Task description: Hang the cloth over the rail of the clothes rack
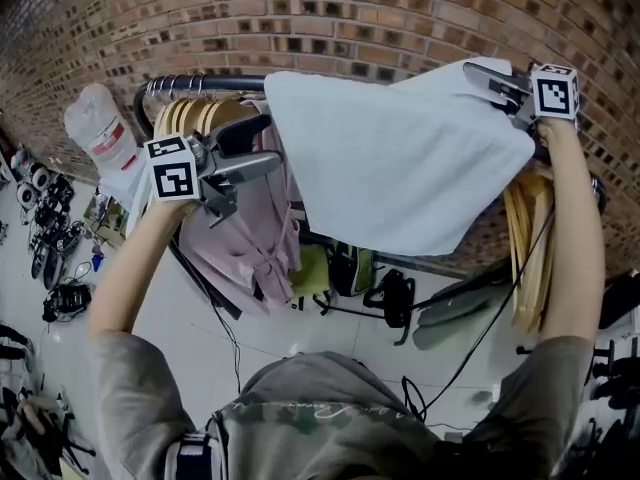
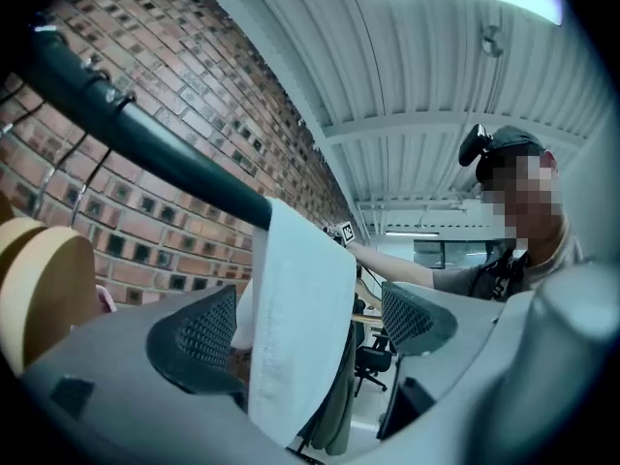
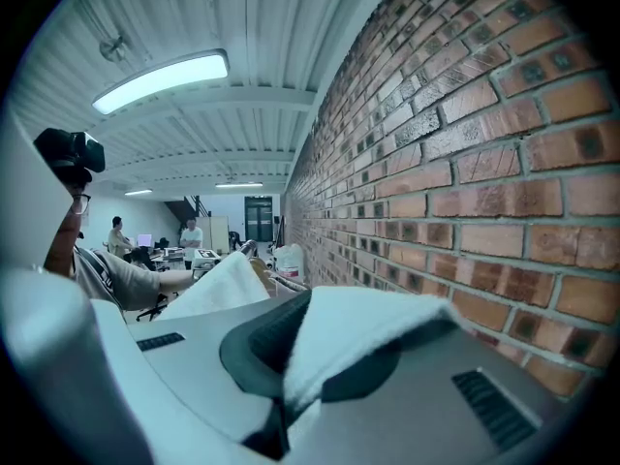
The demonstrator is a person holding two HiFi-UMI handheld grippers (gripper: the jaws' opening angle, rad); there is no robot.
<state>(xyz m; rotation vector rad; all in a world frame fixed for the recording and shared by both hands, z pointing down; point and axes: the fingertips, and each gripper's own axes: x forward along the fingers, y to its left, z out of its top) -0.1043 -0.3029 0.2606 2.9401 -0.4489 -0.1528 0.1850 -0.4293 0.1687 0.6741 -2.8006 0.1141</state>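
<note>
Cloth (image 1: 400,158) hangs draped over the rail (image 1: 195,83), one corner pinched tight in the right claw (image 1: 490,80) to steady it, while the left claw (image 1: 270,140), jaws spread, straddles the hanging edge without pressing it, apparently ready to straighten it.

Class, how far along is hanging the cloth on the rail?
Done: the cloth is draped over the rail. In hand: the right gripper is shut on one corner; the left gripper is open at the cloth's hanging edge, not gripping it. Left: release that corner, perhaps straighten.
</note>
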